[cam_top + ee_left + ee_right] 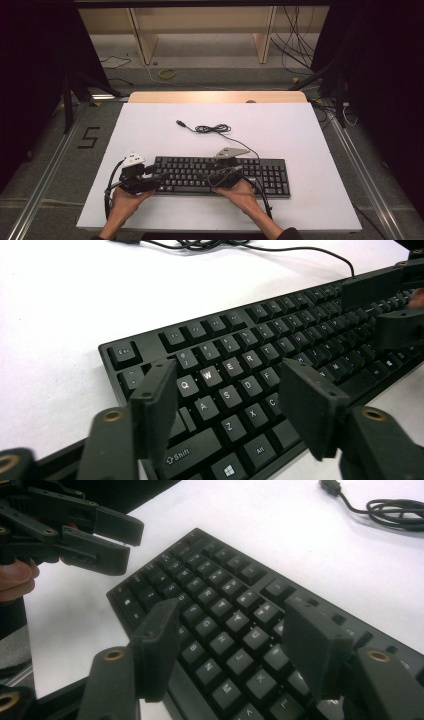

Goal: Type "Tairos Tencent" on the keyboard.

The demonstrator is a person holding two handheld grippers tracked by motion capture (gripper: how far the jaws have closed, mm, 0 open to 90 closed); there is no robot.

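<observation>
- I hold my left gripper (150,176) and right gripper (216,176) over the black keyboard (260,175), jaws wide apart, empty.
- Judged step: approach; next, lower onto the keys or close on its edges.
- The keyboard lies flat near the bench's (300,130) near edge, its cable (212,129) coiled behind.

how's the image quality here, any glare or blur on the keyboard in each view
High view: even light on the white table, dark surroundings, the keyboard too small to read. Left gripper view: the letters are sharp, with the left tool soft up close and the table washed out bright. Right gripper view: the key legends blur and glow, and the right tool is blurred in the foreground.
</observation>
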